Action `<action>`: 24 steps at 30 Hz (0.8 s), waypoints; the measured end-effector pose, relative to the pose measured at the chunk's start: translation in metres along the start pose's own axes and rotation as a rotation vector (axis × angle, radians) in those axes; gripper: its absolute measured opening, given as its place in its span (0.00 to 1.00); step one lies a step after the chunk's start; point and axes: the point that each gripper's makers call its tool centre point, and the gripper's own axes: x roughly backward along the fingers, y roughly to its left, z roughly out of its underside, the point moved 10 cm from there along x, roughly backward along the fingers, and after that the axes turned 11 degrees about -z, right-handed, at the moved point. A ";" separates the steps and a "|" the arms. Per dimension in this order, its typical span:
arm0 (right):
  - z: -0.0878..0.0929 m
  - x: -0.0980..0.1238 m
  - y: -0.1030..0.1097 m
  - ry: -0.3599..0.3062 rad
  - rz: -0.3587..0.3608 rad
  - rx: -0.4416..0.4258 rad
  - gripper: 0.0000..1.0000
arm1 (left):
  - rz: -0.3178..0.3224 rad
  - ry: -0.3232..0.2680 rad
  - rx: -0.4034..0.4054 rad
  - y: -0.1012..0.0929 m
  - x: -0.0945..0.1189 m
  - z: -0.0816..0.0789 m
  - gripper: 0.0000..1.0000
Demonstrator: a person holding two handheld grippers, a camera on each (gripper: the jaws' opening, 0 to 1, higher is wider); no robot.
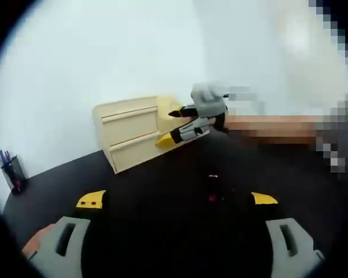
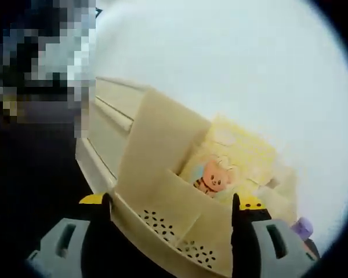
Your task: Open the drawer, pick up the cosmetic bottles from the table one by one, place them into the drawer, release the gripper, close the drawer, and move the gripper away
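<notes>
Left gripper (image 1: 177, 200): jaws spread wide, nothing between them, hovering above the black table (image 1: 133, 185). Ahead and to its left stands the cream two-drawer cabinet (image 1: 130, 132); the right gripper (image 1: 188, 124) is at the cabinet's far side. A black pen cup (image 1: 13, 174) sits far left.

Right gripper (image 2: 171, 202): jaws wide apart, straddling the corner of a cream perforated plastic box (image 2: 180, 231), not clamped on it. A cartoon animal print (image 2: 211, 176) shows inside. A small purple-capped bottle (image 2: 304, 227) lies just right of the right jaw.
</notes>
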 end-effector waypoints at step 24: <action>-0.010 0.050 -0.006 -0.083 -0.029 -0.041 0.70 | 0.002 -0.023 0.038 0.003 0.007 0.000 0.87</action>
